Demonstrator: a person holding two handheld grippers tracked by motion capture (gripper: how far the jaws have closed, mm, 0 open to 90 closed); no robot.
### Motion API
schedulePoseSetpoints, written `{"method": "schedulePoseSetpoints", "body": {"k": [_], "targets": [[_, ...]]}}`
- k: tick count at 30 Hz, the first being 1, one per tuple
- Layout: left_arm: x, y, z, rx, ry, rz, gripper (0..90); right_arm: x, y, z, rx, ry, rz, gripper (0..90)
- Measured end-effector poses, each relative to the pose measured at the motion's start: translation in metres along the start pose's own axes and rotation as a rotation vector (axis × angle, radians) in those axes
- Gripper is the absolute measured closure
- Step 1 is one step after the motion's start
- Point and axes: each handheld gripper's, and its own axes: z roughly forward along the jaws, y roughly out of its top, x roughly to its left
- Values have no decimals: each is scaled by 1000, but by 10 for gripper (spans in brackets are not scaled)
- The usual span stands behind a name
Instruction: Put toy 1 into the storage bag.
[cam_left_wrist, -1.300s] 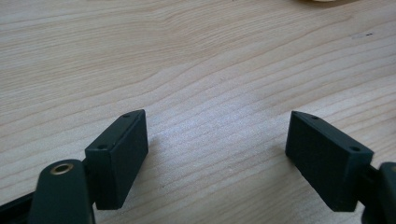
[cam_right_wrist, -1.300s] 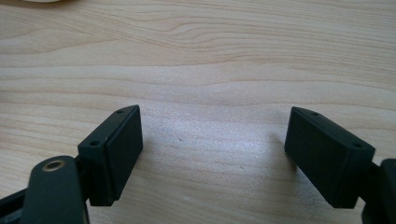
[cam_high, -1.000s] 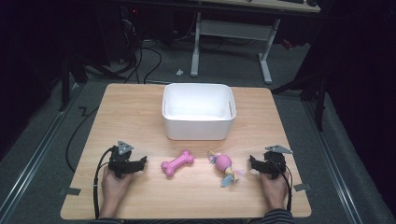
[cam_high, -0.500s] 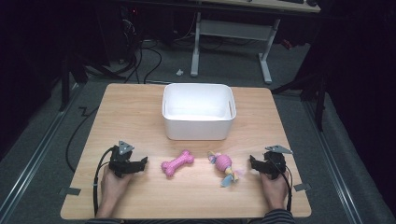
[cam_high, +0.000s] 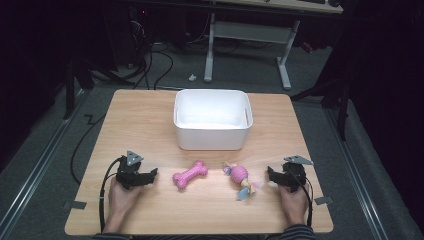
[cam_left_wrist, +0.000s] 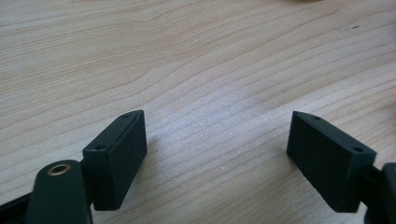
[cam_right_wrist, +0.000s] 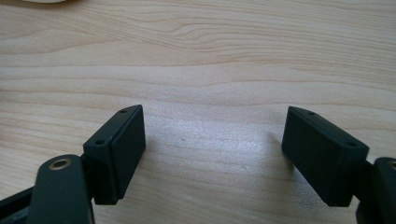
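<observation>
Each hand grips a black two-jaw tool: the left gripper and right gripper each carry a grey three-cornered plate on top and trail a black cable. Close up, the jaws are flat rectangular black blocks with small screws. Striped cuffs show at 6 o'clock.

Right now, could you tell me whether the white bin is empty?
Empty, apparently: the bin shows bare white inside; both toys lie on the table.
</observation>
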Motion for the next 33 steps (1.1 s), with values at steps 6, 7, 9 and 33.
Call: {"method": "schedulePoseSetpoints", "body": {"k": [6, 7, 9, 33], "targets": [[0, 0, -6, -17, 1, -5, 213, 0, 0, 0, -1, 0, -2, 217], [0, 0, -7, -19, 0, -6, 213, 0, 0, 0, -1, 0, -2, 218], [0, 0, -10, -24, -5, -9, 213, 0, 0, 0, -1, 0, -2, 218], [-28, 23, -39, -90, -147, 26, 220, 0, 0, 0, 0, 1, -1, 218]]}}
